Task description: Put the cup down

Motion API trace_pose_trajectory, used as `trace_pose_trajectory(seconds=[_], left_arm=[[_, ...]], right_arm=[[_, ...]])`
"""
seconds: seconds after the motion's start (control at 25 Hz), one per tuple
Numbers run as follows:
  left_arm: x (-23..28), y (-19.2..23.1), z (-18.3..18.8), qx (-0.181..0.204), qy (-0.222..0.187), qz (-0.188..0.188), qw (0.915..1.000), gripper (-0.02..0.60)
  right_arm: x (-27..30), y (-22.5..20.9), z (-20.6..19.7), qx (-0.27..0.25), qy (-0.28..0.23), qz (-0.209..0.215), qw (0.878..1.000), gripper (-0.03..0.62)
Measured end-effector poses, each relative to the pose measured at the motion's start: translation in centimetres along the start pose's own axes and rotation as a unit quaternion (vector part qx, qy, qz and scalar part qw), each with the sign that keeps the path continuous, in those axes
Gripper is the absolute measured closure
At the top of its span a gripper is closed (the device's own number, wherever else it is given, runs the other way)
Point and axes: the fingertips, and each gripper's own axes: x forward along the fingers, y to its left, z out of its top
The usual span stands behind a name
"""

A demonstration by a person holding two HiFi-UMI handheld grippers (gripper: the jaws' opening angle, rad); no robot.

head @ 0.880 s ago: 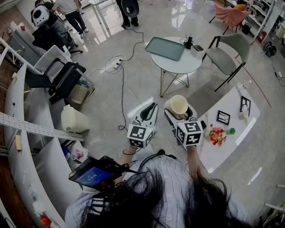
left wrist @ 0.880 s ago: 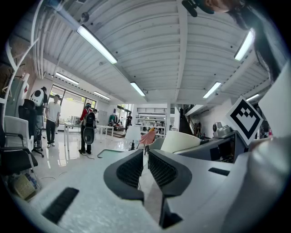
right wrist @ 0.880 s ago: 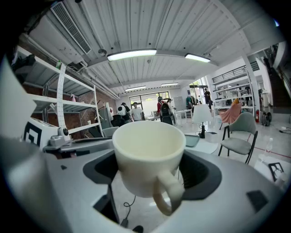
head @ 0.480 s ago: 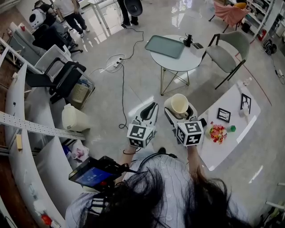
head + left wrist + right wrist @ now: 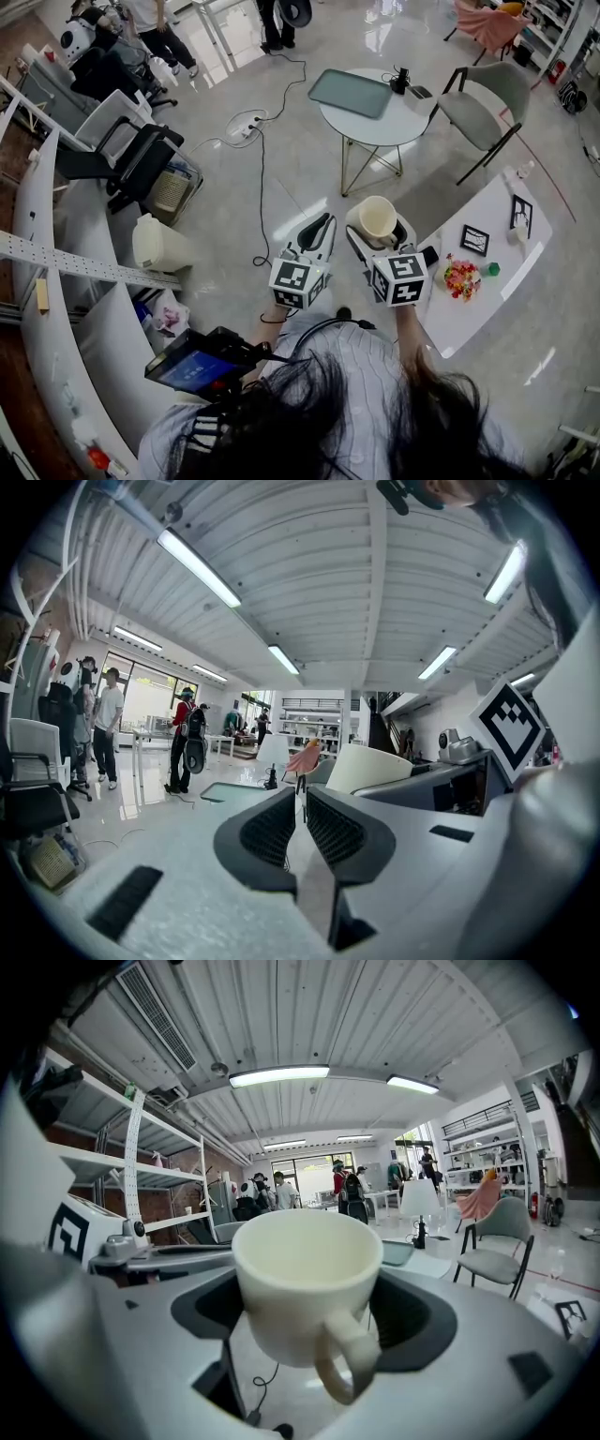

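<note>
A cream cup [image 5: 376, 218] with a handle sits upright between the jaws of my right gripper [image 5: 378, 229], which is shut on its sides, held in the air above the floor. In the right gripper view the cup [image 5: 302, 1279] fills the centre, its handle facing the camera, with my right gripper [image 5: 314, 1314] clamped round its body. My left gripper [image 5: 317, 231] hangs just left of it, shut with nothing in it. In the left gripper view its jaws [image 5: 302, 823] nearly touch, and the cup [image 5: 379, 769] shows to the right.
A round white table [image 5: 376, 132] bearing a green tray [image 5: 351, 94] stands ahead, with a grey chair [image 5: 485, 108] at its right. A long white table [image 5: 487, 281] with small items lies to the right. A black office chair [image 5: 131, 161], a white jug [image 5: 155, 247] and a floor cable [image 5: 261, 192] lie left.
Both grippers and the cup keep their places in the view. The floor and furniture have drifted slightly as the head moved.
</note>
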Motion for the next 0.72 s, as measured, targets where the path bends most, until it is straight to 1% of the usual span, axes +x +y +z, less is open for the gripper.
trace_pose_trajectory(seconds=[0.44,0.72], left_arm=[[1.8,2.2,0.0,-0.013,0.008,0.015,0.9998,0.543],[6.2,4.8,0.2,-0.012,0.012,0.004,0.9998,0.543]], right_arm=[[2.5,-1.4,0.5,0.004,0.011,0.000,1.000,0.169],[6.6,-4.0,1.4,0.018,0.008,-0.004,1.000,0.169]])
